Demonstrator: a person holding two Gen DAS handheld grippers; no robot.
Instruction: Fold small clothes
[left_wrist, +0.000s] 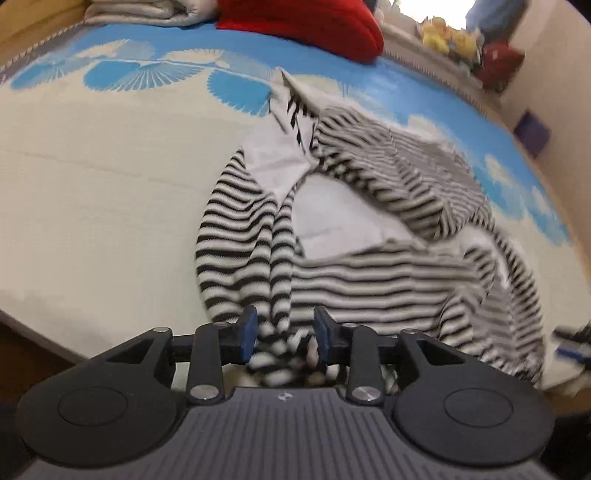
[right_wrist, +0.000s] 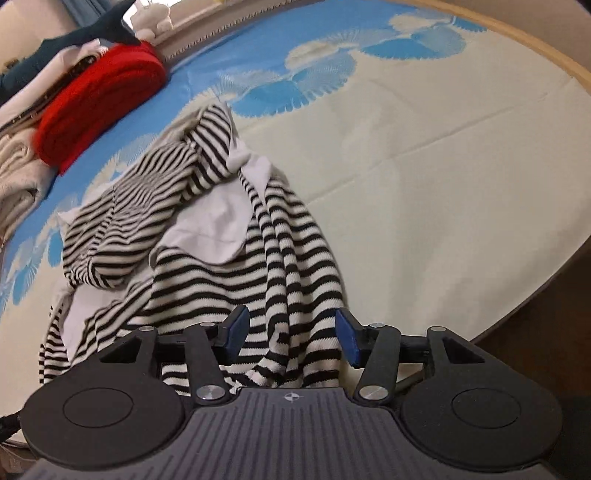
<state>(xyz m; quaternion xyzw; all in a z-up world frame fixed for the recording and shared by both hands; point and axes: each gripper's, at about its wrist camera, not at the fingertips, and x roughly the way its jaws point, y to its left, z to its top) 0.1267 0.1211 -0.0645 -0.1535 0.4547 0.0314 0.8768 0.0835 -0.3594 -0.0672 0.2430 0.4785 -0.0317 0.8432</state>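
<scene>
Shirt (left_wrist: 332, 229) is lying crumpled on the bed (left_wrist: 110, 192), stretching away ahead of both grippers; I'm seeing its near hem bunching between the spread, unpinching jaws of the left gripper (left_wrist: 284, 334) and right gripper (right_wrist: 291, 334), both equally near.

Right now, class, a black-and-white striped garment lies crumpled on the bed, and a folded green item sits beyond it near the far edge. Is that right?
Not quite. The folded item beyond the striped garment is red, not green; the right wrist view shows it clearly, and the left wrist view agrees. The rest holds: the garment lies crumpled on the bed.
</scene>
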